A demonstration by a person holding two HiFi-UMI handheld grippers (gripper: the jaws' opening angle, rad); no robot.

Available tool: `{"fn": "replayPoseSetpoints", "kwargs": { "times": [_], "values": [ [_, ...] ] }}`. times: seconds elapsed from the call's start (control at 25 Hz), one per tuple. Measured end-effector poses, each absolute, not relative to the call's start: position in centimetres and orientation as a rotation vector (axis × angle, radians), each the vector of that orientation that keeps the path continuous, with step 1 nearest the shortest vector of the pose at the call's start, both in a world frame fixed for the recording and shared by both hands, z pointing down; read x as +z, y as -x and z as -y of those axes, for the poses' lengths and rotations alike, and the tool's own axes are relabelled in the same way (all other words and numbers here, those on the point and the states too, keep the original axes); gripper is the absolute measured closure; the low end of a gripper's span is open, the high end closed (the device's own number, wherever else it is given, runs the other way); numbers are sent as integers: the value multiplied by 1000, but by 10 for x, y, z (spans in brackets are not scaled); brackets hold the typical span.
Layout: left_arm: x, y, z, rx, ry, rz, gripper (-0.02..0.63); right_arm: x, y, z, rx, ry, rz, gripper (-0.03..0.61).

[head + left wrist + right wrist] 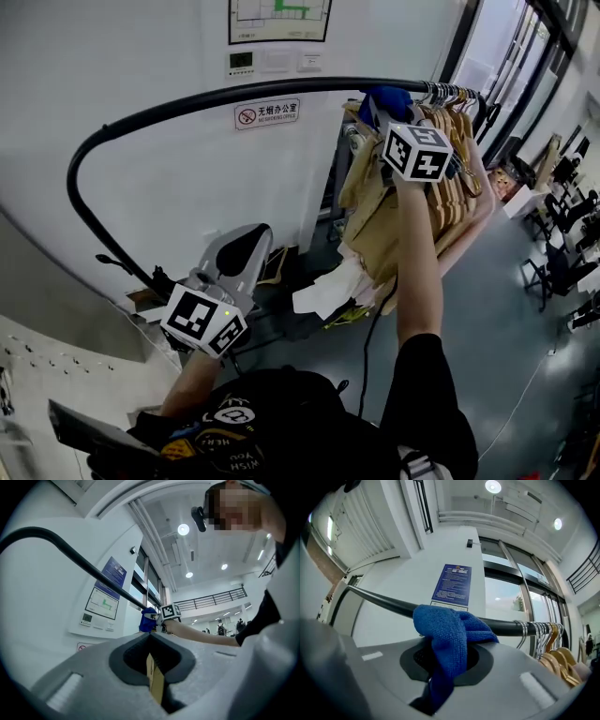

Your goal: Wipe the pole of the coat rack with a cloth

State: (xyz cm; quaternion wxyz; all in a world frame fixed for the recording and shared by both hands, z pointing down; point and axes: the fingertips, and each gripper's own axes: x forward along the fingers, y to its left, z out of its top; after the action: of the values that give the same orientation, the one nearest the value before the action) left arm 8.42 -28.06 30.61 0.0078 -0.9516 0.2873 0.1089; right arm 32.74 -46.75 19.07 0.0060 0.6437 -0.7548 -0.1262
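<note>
The coat rack's black pole (pixel 216 96) rises from low left, bends and runs right along the white wall. My right gripper (pixel 375 111) is raised to it, shut on a blue cloth (pixel 386 97). In the right gripper view the cloth (pixel 450 634) bunches out of the jaws (pixel 445 663) and drapes against the pole (pixel 384 601). My left gripper (pixel 246 246) hangs low beside the pole's lower stretch, apart from it. Its jaws are shut (pixel 152 646), with a thin tan strip (pixel 155 681) in the seam. From there the pole (pixel 70 550) and far cloth (pixel 147 619) show.
Wooden hangers (pixel 455 98) with beige garments (pixel 384 216) crowd the pole just right of the cloth; their hooks (pixel 534 632) sit close to it. White fabric (pixel 323 291) lies on the floor below. Chairs (pixel 562 262) stand at far right. The wall (pixel 141 56) runs close behind the pole.
</note>
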Motion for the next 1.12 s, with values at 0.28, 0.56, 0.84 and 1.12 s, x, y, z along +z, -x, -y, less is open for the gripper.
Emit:
{"fn": "replayPoseSetpoints", "kwargs": {
  "times": [0.28, 0.56, 0.84, 1.12],
  "values": [
    [310, -62, 284, 345, 2964, -977, 612, 191, -334, 472, -327, -2114, 2420, 520],
    [316, -10, 285, 354, 2939, -1103, 612, 188, -189, 446, -457, -1844, 2635, 520],
    [319, 54, 280, 363, 2872, -1267, 612, 188, -26, 427, -416, -1542, 2878, 522],
    [320, 113, 282, 362, 2808, -1429, 612, 188, 78, 416, -386, -1345, 3026, 525]
  ]
}}
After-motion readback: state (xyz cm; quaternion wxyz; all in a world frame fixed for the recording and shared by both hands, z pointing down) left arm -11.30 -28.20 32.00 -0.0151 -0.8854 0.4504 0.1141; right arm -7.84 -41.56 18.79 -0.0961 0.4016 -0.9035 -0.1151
